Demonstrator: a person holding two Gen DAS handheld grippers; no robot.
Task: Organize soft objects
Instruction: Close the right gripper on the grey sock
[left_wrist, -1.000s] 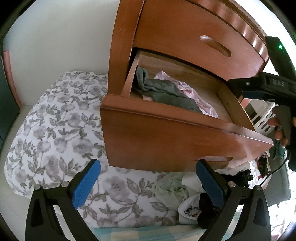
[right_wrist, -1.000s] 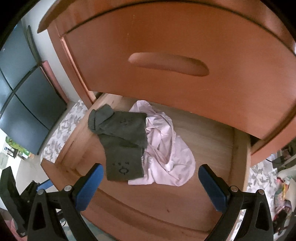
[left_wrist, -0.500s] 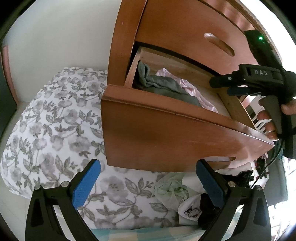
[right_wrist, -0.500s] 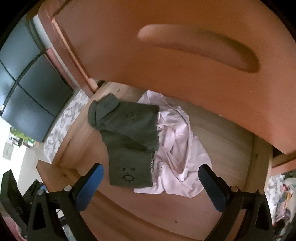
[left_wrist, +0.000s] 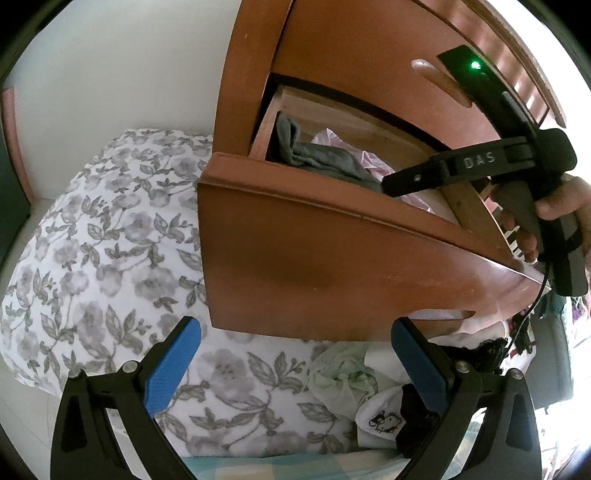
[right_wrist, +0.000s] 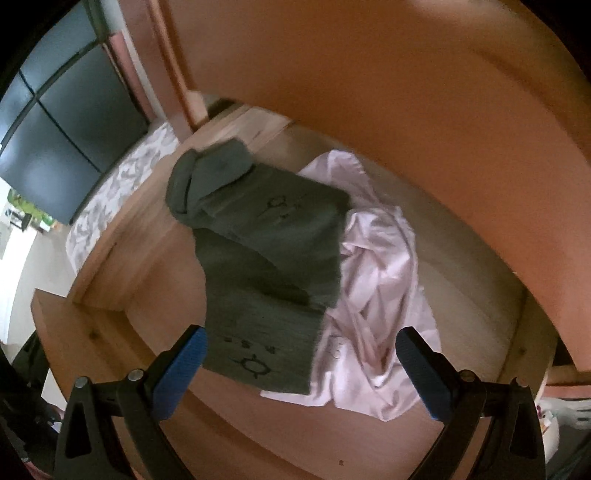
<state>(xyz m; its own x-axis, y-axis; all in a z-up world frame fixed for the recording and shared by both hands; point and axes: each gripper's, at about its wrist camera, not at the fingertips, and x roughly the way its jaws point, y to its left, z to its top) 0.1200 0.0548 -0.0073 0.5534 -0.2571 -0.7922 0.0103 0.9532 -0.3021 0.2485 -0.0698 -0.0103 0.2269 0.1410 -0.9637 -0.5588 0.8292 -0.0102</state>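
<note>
Two garments lie in the open wooden drawer (right_wrist: 480, 314): grey socks (right_wrist: 266, 266), folded over one another toward the drawer's left side, and a crumpled pale pink garment (right_wrist: 380, 295) just beside them on the right, its left edge tucked under the grey fabric. The right gripper (right_wrist: 301, 369) hangs above the drawer's front edge with its blue-padded fingers (right_wrist: 177, 369) spread wide apart and nothing between them; the lower end of the socks sits in the gap below. In the left wrist view that same tool shows as a black body held in a hand (left_wrist: 561, 206) over the drawer's right front corner, its tip over the clothes.

The left gripper (left_wrist: 295, 365) is outside the drawer, below its front panel (left_wrist: 332, 266), fingers likewise spread and empty. Beneath it lies a floral-print bedspread (left_wrist: 92, 240), and near the drawer's lower right corner a small heap of clothing rests on the bed: a pale green piece (left_wrist: 343, 380), a white item with a cartoon print (left_wrist: 380, 417) and something black (left_wrist: 410, 424), touching one another.
</note>
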